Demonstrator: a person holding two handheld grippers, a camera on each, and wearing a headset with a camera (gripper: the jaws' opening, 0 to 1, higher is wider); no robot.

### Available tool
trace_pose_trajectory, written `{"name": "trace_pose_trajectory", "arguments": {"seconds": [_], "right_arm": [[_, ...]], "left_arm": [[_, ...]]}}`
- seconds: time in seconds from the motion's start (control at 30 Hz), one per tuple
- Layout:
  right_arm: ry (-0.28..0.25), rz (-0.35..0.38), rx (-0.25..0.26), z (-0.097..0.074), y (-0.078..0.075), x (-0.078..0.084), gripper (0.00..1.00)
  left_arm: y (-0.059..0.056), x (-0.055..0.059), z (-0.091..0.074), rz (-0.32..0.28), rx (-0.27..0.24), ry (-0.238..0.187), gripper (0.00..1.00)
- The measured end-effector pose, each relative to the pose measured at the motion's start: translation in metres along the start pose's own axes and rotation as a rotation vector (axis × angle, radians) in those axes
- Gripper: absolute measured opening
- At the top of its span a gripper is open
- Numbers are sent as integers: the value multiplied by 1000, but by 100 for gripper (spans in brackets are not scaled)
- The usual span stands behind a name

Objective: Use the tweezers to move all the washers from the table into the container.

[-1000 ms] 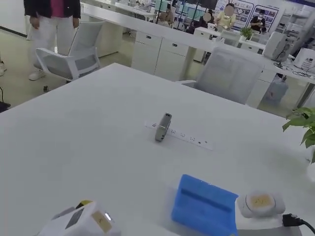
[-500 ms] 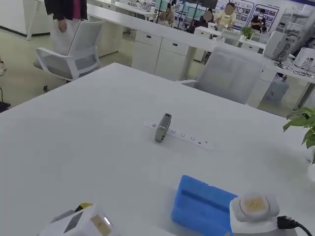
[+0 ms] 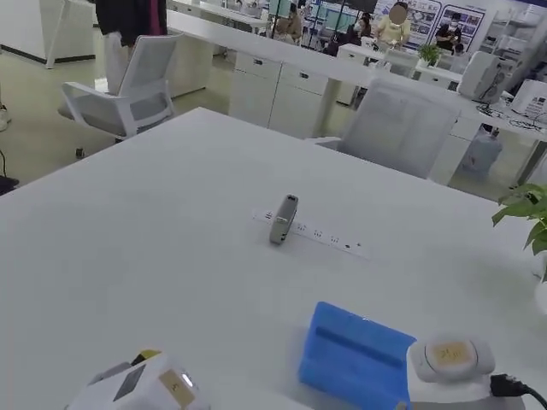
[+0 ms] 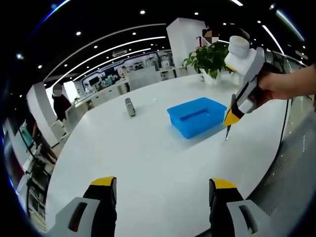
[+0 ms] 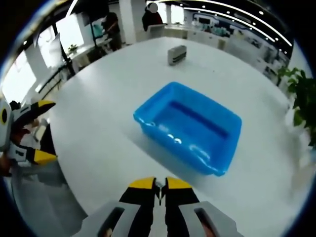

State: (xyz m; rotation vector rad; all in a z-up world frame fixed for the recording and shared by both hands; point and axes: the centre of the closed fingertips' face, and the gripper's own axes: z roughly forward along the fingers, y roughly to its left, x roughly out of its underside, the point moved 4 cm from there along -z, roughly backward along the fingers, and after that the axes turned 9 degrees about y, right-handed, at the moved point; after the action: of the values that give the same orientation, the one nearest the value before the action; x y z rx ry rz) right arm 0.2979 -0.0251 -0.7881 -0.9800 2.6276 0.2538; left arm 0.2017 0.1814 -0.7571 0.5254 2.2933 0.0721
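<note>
— Behind the table (image 3: 154,239), the person in dark clothes (image 3: 128,17) has walked rightward since a second ago and now stands partly behind the white chair (image 3: 141,73). Our right gripper (image 5: 159,183), at the lower right of the head view, has slid a touch to the right in the last half second.

— How do we read its claw?

— Pressed together. In the right gripper view the two yellow-tipped jaws nearly meet, with a thin strip pinched between them. In the left gripper view we see that strip as the tweezers (image 4: 227,132), pointing down from the jaws to the tabletop just beside the blue container (image 4: 196,116). Whether the tips touch the table we cannot tell. A hand (image 4: 284,84) wraps the handle.

— And our left gripper (image 4: 163,181)?

— Its jaws are spread wide with nothing between them, low over the table near our edge. From the right gripper view we see it off to the left, well apart from the container.

— Where does the container sit?

— On the table close to our edge, open side up, between the two grippers but much nearer the right one. Beyond it, towards the middle of the table, a small grey device (image 3: 284,219) stands upright on a white power strip (image 3: 329,237). We also see a leafy plant (image 3: 521,213) at the far right, and a black cable (image 3: 513,389) running off from the right gripper.
</note>
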Motion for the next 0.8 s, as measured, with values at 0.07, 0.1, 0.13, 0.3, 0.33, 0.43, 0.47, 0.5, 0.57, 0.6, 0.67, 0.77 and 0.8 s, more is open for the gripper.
{"name": "trace_pose_trajectory", "arguments": {"seconds": [0.07,0.1,0.13,0.3,0.33,0.43,0.47,0.5,0.57,0.6,0.67,0.77,0.8], "right_arm": [[4,4,-3,1,0,0,3],[4,4,-2,1,0,0,3],[3,-1,2,2,0,1,3],[3,-5,6,3,-1,1,3],[-2,-8,7,4,-1,0,3],[-2,-7,3,5,-1,2,3],[-2,-9,2,5,-1,2,3],[-6,-13,5,6,-1,3,3],[-23,-50,20,5,-2,5,2],[-27,-47,17,5,-2,6,2],[-32,-6,-2,6,-5,5,2],[-40,5,-7,5,-6,6,2],[-43,8,-8,5,-5,7,2]], "left_arm": [[0,0,0,-1,0,0,78],[0,0,0,-1,-1,0,78],[0,0,0,-2,-1,-1,78],[1,0,0,-3,-2,0,78],[1,0,0,-3,-2,-1,78],[1,0,0,-4,-3,0,78],[1,0,0,-5,-3,0,78],[1,0,0,-5,-3,-1,78],[1,0,0,-5,-3,-1,78],[1,0,0,-4,-3,0,78],[0,0,1,-1,-2,-1,78],[0,0,0,2,-1,-2,78],[0,0,0,2,-2,-3,78]]}}
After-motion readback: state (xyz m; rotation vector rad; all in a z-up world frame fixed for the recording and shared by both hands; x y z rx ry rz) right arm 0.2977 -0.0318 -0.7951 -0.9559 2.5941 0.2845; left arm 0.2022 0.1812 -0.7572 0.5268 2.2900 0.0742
